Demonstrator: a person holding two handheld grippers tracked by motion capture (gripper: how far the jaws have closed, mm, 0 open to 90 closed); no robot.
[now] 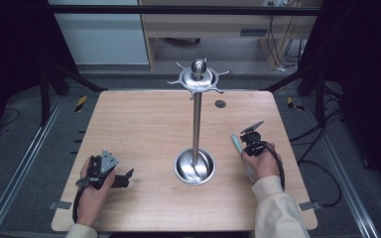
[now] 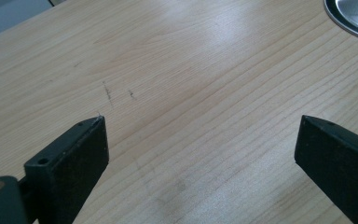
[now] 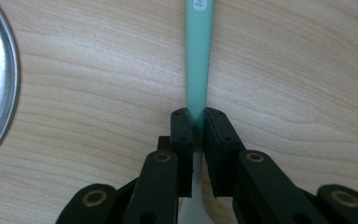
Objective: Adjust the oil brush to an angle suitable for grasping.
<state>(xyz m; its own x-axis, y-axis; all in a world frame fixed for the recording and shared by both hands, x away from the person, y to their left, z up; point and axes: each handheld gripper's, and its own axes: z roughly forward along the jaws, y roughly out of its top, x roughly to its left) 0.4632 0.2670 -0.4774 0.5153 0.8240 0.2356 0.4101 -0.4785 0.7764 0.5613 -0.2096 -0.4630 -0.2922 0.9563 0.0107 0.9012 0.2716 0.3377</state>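
Your right gripper [image 3: 196, 116] is clamped on a mint-green handle [image 3: 199, 56], pads pressing it from both sides; w/ the handle running straight ahead past the jaw tips, flat over the wood. In the right gripper view a pale metal part of the same utensil shows below the pads, between the jaw arms; can't tell what kind of head it has. In the high view that utensil [image 1: 236, 144] sits near the right edge of the tabletop [image 1: 139, 119], about mid-depth, w/ your right hand [image 1: 260, 161] just behind it.

Your left gripper [image 2: 200, 140] is spread wide, nothing between the jaws, only bare wood under them. In the high view it lies near the front-left corner, your left hand [image 1: 95, 183] wrapped around it, jaws pointing toward the stand.

The steel stand [image 1: 196, 114] is upright at about the tabletop's centre: round dish base, thin pole, hook crown w/ a ball on top. Base rim shows at the left edge of the right gripper view and top-right corner of the left gripper view. Handle and base are apart, not touching.
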